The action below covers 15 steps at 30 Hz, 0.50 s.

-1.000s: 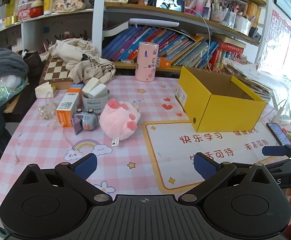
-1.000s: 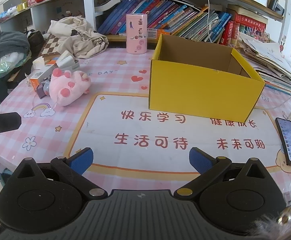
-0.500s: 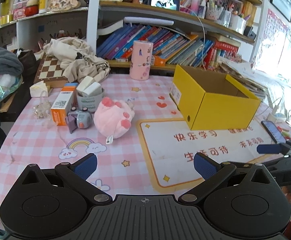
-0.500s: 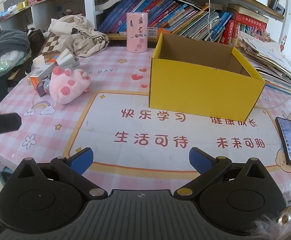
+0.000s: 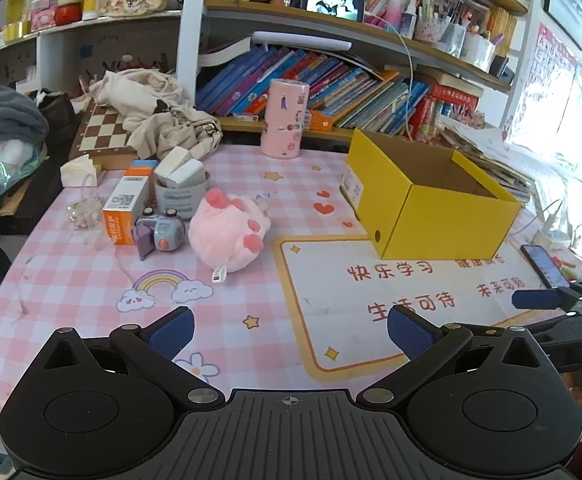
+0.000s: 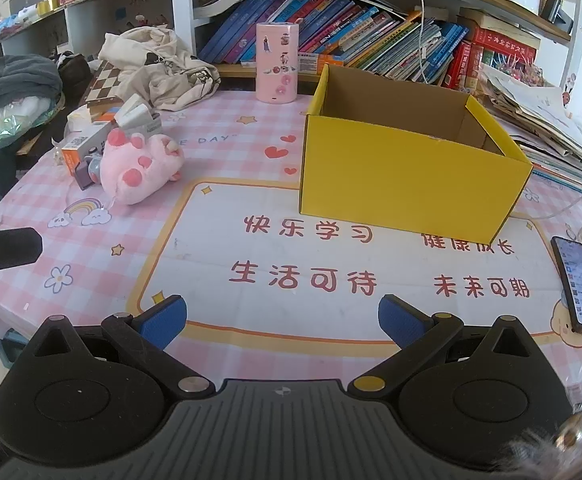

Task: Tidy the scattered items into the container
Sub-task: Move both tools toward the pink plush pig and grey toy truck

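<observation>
Both the left gripper and right gripper hover with fingers spread wide, empty; pink plush toy at 11 o'clock, open yellow cardboard box at 1 o'clock.

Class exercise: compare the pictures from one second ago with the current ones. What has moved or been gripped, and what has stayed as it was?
Only the left gripper moved: its view drew back and tilted slightly, so the pink plush toy and yellow box look a little farther off. Nothing was gripped or released. Both grippers stay open and empty, the right gripper is almost still, and the items on the table have not shifted.
</observation>
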Each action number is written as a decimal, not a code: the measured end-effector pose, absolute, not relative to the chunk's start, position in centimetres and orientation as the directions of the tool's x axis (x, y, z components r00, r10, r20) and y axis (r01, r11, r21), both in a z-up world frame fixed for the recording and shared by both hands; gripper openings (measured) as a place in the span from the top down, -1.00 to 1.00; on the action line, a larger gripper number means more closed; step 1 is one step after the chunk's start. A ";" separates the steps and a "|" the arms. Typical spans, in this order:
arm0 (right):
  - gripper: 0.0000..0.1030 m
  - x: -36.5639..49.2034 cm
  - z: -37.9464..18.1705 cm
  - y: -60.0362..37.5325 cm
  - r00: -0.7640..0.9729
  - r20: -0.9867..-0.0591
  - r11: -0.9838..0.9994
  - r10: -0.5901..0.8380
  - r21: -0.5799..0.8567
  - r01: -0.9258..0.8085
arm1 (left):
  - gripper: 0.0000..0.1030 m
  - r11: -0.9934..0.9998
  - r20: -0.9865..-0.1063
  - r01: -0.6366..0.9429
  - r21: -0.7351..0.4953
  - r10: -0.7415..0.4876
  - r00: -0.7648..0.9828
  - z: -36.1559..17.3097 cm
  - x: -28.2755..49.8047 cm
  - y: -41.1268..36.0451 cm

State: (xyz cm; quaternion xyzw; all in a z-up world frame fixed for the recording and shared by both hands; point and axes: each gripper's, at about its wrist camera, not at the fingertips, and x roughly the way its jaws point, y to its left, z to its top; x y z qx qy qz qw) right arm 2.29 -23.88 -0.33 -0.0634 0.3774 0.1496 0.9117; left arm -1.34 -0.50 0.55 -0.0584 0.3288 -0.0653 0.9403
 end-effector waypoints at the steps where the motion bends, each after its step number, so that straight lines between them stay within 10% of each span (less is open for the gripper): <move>1: -1.00 2.3 -0.3 -23.9 0.670 -0.708 0.947 0.225 -0.003 -0.321 | -1.00 0.982 -0.610 0.091 -0.164 -0.174 0.773 0.5 -1.3 -0.5; 15: -1.00 2.5 -0.1 -23.3 0.671 -0.703 0.941 0.235 -0.008 -0.338 | -1.00 0.983 -0.609 0.130 -0.127 -0.181 0.772 0.8 -1.1 -0.8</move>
